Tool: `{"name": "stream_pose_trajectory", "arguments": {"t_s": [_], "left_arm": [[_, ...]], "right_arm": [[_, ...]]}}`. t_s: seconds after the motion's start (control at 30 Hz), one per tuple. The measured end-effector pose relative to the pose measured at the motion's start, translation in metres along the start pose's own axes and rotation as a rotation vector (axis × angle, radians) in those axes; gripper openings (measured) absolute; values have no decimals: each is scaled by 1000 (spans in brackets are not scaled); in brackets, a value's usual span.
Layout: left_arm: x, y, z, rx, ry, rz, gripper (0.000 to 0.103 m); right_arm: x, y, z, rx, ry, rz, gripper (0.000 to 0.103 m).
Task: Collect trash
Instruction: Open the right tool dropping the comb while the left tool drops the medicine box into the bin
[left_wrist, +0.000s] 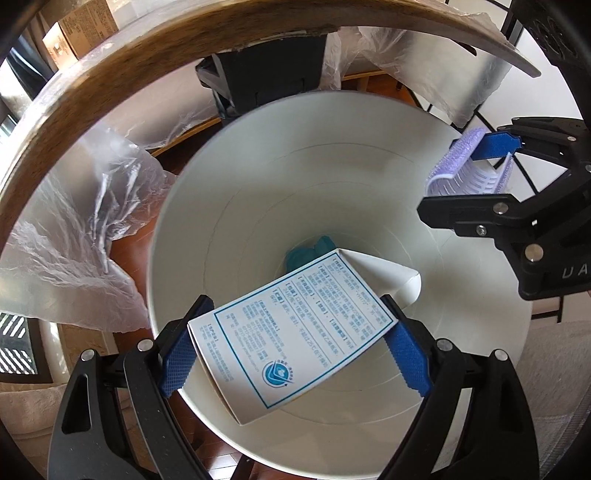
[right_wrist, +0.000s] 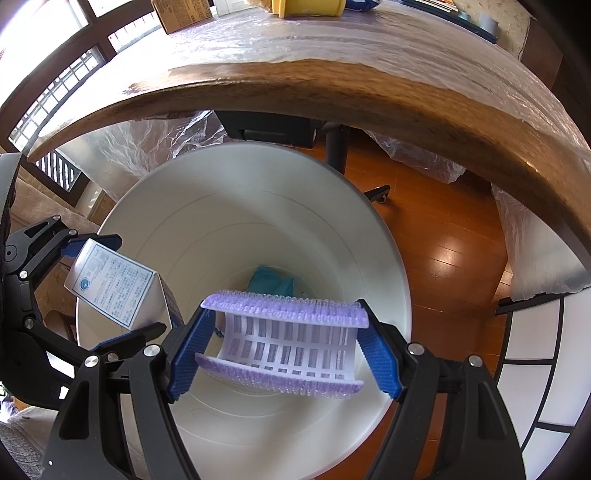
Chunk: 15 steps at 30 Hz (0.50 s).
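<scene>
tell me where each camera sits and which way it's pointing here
Left wrist: sits on the left gripper, looks steeply down into the white bin; its own blue-padded fingers clamp a printed box, and the right gripper shows at the right edge.
Right wrist: sits on the right gripper, also looks down into the bin; its fingers clamp a purple brush, with the left gripper at the left.
Shared: bin, teal item at its bottom, table edge, both held things.

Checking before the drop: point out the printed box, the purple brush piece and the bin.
Printed box (left_wrist: 295, 332), left wrist view, its printed face.
Purple brush piece (right_wrist: 288, 341), right wrist view, its slotted white middle.
Bin (right_wrist: 229, 192), right wrist view, bare inner wall.
</scene>
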<state>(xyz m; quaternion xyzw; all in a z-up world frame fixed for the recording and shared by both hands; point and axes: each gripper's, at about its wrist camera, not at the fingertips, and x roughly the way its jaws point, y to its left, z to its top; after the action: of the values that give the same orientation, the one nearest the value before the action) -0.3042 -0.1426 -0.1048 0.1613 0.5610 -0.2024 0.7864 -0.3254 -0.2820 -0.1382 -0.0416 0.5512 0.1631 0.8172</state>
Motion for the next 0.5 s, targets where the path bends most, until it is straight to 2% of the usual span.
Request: {"name": "stream_pose_trajectory", "arguments": {"t_s": [0.1,0.2,0.3,0.5], "left_arm": [[3,-1,-1,7,21,-16,93],[1,-1,-3,11,16,-25,98],[-2,2,-4,-16,12,-57,101],[-34,3,1,5,-65,-9,101]], "right_arm": [[-1,-3,1,21,3,14,78],[-8,-7,2,36,-20,12,85],[-16,-11,4,47,-41,15,86],[-48,-16,8,49,-112,17,86]]}}
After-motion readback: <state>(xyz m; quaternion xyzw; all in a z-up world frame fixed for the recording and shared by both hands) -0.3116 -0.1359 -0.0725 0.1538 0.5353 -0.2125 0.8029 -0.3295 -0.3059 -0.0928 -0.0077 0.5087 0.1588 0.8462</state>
